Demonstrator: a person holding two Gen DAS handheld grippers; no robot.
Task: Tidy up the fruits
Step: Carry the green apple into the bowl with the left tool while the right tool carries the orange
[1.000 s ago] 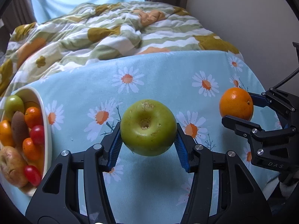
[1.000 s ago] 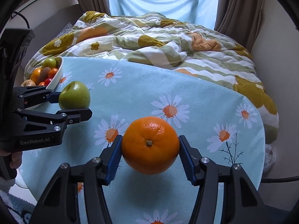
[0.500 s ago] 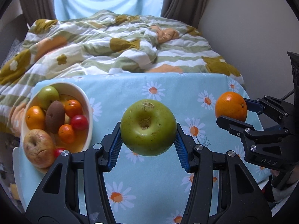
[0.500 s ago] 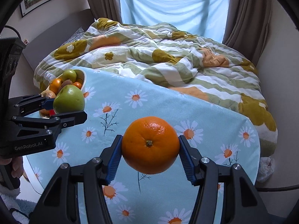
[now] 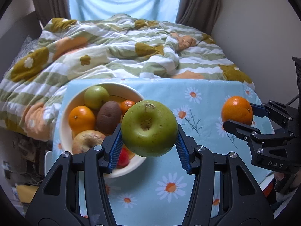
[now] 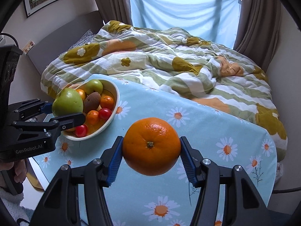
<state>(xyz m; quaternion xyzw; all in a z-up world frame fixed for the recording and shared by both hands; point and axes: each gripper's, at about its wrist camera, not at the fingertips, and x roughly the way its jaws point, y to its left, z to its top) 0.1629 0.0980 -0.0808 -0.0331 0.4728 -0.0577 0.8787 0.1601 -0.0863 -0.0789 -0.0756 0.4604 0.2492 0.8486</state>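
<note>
My left gripper (image 5: 149, 146) is shut on a green apple (image 5: 149, 128) and holds it in the air over the near right rim of the white fruit bowl (image 5: 64, 111). The bowl holds a green apple, oranges, a kiwi, a pale apple and red tomatoes. My right gripper (image 6: 151, 159) is shut on a large orange (image 6: 151, 146) above the daisy tablecloth (image 6: 207, 131), right of the bowl (image 6: 114, 101). The right wrist view shows the left gripper (image 6: 62, 113) with its apple (image 6: 67, 101) over the bowl's left side. The left wrist view shows the right gripper's orange (image 5: 237, 110).
The table with the blue daisy cloth (image 5: 188, 169) stands against a bed with a striped flowered duvet (image 5: 122, 52). A wall (image 5: 263, 28) is on the right, curtains and a window behind. The table's left edge drops off beside the bowl.
Both grippers have risen and drawn back with their fruit. The left gripper has swung left, so the apple now hangs over the bowl's rim. The right gripper's orange stays gripped.
</note>
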